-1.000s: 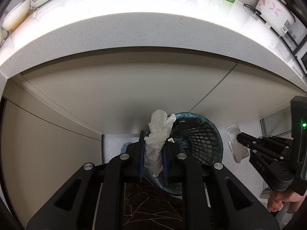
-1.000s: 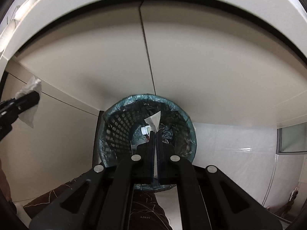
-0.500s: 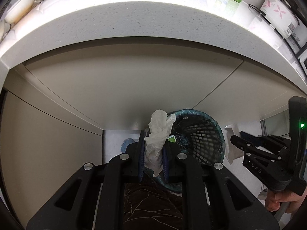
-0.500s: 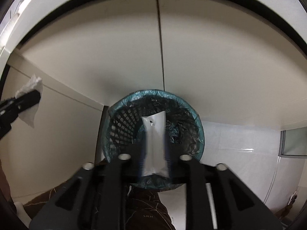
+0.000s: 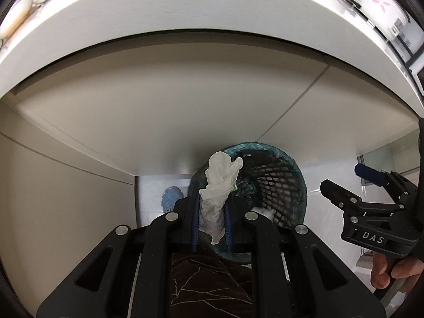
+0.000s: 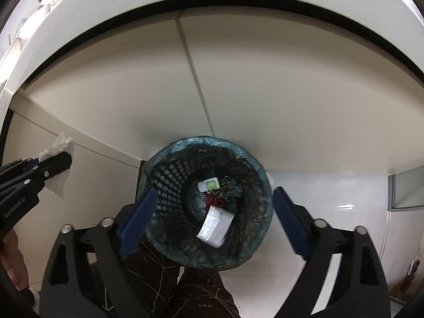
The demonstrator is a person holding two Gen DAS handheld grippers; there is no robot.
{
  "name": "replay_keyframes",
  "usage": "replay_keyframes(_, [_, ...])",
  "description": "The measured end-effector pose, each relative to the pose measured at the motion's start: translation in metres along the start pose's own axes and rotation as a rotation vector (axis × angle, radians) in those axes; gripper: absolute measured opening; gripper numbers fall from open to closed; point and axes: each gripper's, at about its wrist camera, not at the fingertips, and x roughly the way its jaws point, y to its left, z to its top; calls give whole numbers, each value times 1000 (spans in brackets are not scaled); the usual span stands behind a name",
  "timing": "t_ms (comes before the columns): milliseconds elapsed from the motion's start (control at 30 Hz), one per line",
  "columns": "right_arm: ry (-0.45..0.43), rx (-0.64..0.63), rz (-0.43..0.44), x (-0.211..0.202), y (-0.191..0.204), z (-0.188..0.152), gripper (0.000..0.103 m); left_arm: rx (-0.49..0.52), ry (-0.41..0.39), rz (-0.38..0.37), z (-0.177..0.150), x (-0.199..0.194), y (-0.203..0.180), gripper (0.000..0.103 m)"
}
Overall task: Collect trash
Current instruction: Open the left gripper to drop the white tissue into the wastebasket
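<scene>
A second ago the right gripper (image 6: pixel 212 220) pinched a flat clear plastic wrapper (image 6: pixel 215 227) above the mesh trash basket (image 6: pixel 169 177). Now its jaws are opening, spread wide to either side of the basket's mouth with nothing between them, and the wrapper lies inside the basket on the dark liner, near a small green-and-white carton (image 6: pixel 209 184). The gripper points steeply down over the basket. The left gripper (image 5: pixel 212 212) looks the same as before: nearly closed, clamping a crumpled white tissue (image 5: pixel 218 182) that sticks up past its blue pads. It points steeply down beside the basket's left rim, and the tissue is not yet inside. The basket stands on pale floor against the cabinet fronts (image 5: pixel 159 122).
</scene>
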Motion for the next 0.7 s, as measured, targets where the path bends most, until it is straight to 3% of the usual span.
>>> replay_keyframes(100, [-11, 26, -25, -4, -13, -2, 95, 20, 8, -11, 1, 6, -11, 14])
replay_keyframes(700, [-77, 183, -97, -57, -93, -15, 95, 148, 38, -96, 1, 34, -78, 15])
